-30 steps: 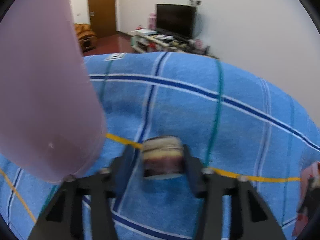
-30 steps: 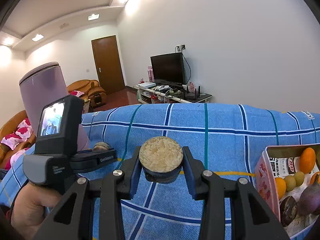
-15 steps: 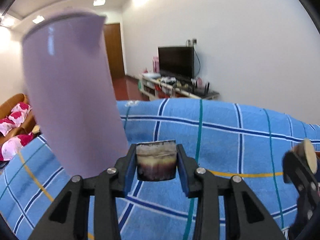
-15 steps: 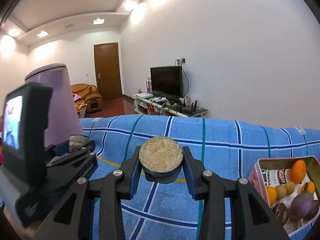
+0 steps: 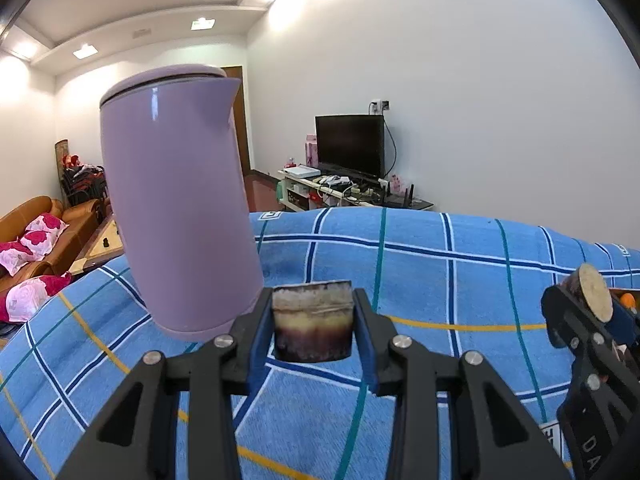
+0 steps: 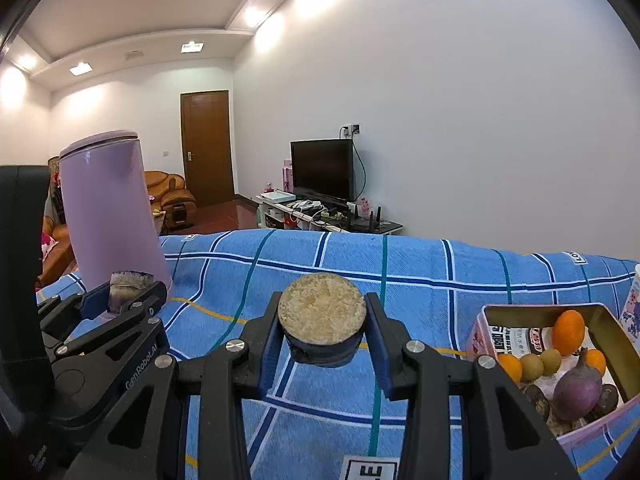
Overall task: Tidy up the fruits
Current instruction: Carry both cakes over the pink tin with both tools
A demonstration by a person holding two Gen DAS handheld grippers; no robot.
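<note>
- Nearest the lens, the left gripper [image 5: 313, 330] is clamping a short cut chunk [image 5: 312, 327] with dark purple skin and pale fibrous flesh, looks like sugarcane, and holding it clear above the blue plaid cloth [image 5: 440, 280].
- The right gripper [image 6: 322, 332] is pinching a second piece of sugarcane [image 6: 322, 320], its round cut face turned up, also off the cloth.
- So both pieces are riding in the air, neither one set down yet.
- Just to the right, the pink tin box [image 6: 492, 332] is sitting open on the cloth, already carrying small oranges [image 6: 568, 332], yellowish round fruits [image 6: 541, 363] and dark purple fruit [image 6: 578, 386].
- My read: the box is partly filled and these two chunks are waiting to go in.
- Farther left, a lilac kettle [image 6: 110, 216] is standing on the cloth, well apart from the box.
</note>
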